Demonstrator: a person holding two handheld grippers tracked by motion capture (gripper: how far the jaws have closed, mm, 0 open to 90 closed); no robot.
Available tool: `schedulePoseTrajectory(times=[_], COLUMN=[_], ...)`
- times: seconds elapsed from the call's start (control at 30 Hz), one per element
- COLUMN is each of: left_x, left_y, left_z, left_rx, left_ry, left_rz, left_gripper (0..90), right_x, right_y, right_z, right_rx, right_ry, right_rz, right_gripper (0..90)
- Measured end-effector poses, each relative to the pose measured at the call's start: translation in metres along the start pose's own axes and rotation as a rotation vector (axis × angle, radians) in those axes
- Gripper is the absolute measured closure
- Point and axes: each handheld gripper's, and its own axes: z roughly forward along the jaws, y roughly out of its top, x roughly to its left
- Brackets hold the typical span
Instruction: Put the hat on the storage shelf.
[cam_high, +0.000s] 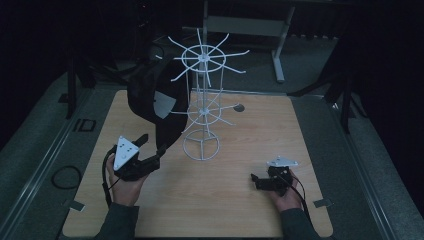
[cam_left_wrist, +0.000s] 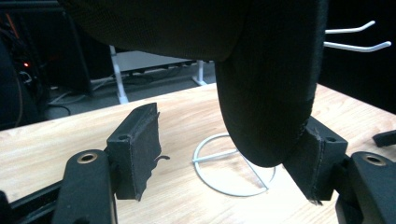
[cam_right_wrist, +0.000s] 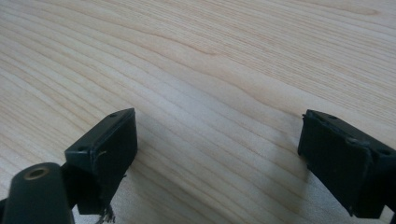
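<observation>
Left gripper (cam_high: 150, 150): gaping wide at the black cap's brim, pressing on nothing.
Black cap (cam_high: 150, 92): hanging on the white wire rack (cam_high: 202, 100), brim drooping between the jaws.
Right gripper (cam_high: 256, 181): spreading wide, empty, hovering low over the wooden table (cam_high: 240, 150).

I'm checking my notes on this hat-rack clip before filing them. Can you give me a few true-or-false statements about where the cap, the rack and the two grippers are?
1. The black cap hangs on the white wire rack. True.
2. The left gripper is clamped on the cap. False: its jaws stand open, the cap's brim between them.
3. The right gripper holds a second cap. False: it is open over bare table.
4. The rack stands on a ring base. True.
</observation>
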Motion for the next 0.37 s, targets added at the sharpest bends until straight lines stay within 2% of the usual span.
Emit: schedulePoseTrajectory(times=[0.37], left_x=[-0.0064], left_y=[-0.0019], left_z=[0.0017], left_rx=[0.036], left_ry=[-0.038], left_rz=[-0.034], left_gripper=[32.4], right_x=[0.0001], right_y=[0.0000], right_z=[0.0000], right_rx=[0.001], right_ry=[0.001], right_rz=[0.001], right_gripper=[11.7])
